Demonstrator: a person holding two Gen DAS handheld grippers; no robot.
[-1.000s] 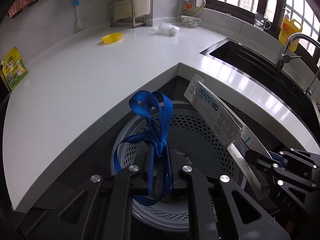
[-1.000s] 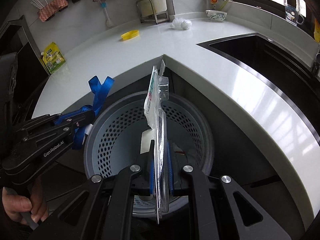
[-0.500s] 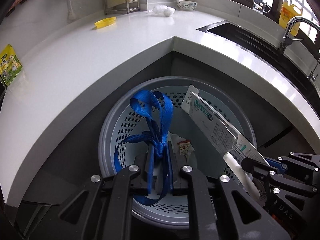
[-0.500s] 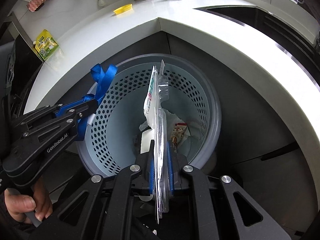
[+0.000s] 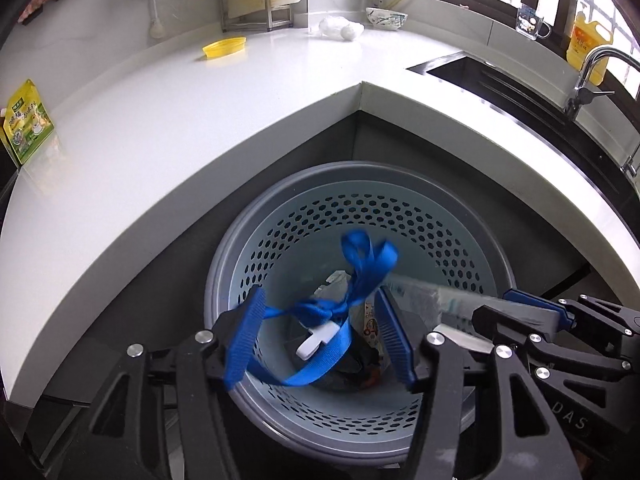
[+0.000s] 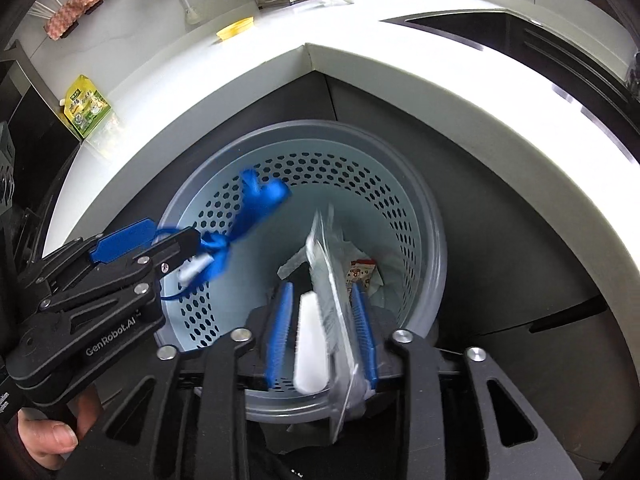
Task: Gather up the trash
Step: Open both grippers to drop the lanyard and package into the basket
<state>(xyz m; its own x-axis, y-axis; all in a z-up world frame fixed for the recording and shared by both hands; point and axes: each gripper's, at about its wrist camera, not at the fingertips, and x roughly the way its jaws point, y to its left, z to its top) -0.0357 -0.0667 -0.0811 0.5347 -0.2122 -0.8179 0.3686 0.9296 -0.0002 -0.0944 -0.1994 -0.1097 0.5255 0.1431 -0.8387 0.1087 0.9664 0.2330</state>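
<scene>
Black skeletal linkage arms with round silver screws, ribbed blue pads on each claw: left claw [image 5: 320,336], right claw [image 6: 322,332]; white "GenRobot.AI" lettering along the left frame

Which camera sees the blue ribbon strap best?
The left wrist view: the blue ribbon strap hangs loose, centred, between open jaws above the perforated grey bin. The right wrist view shows it blurred, off left.

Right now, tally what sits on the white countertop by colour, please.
Yellow: 2, the shallow dish and the oil bottle by the tap
Yellow-green: 1, the pouch
White: 2, the crumpled plastic bag and the patterned bowl
Clear: 1, the mug
Total: 6
</scene>
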